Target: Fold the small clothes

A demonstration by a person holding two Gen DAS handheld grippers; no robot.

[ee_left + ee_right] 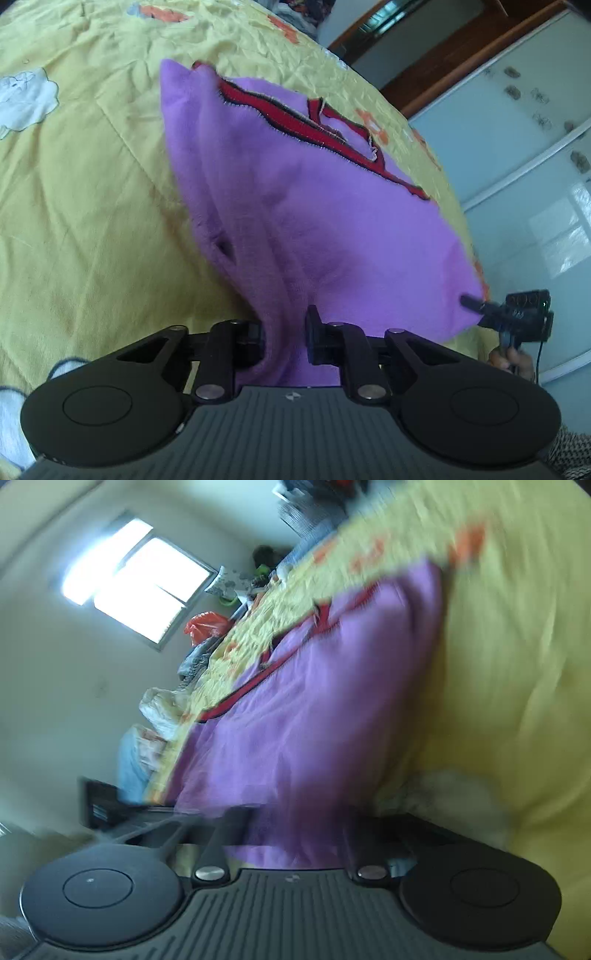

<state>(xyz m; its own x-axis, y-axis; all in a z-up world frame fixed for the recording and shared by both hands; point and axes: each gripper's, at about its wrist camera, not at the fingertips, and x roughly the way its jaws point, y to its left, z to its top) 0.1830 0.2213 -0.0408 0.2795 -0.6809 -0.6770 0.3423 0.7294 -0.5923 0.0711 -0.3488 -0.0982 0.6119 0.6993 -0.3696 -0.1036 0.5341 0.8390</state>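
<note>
A small purple garment [295, 199] with red trim along its far edge is lifted above the yellow bedspread [81, 192]. My left gripper [284, 334] is shut on its near corner, cloth bunched between the jaws. My right gripper [471, 301] shows at the right in the left wrist view, shut on the garment's other near corner. In the blurred right wrist view the purple garment [314, 709] fills the middle and runs down between the right gripper [295, 834] jaws, whose fingers are smeared by motion.
The yellow bedspread [498, 664] has cartoon prints. Pale wardrobe doors [517, 147] stand to the right of the bed. A window [133, 579], bags [205, 626] and piled clothes [310, 513] lie along the bed's far side.
</note>
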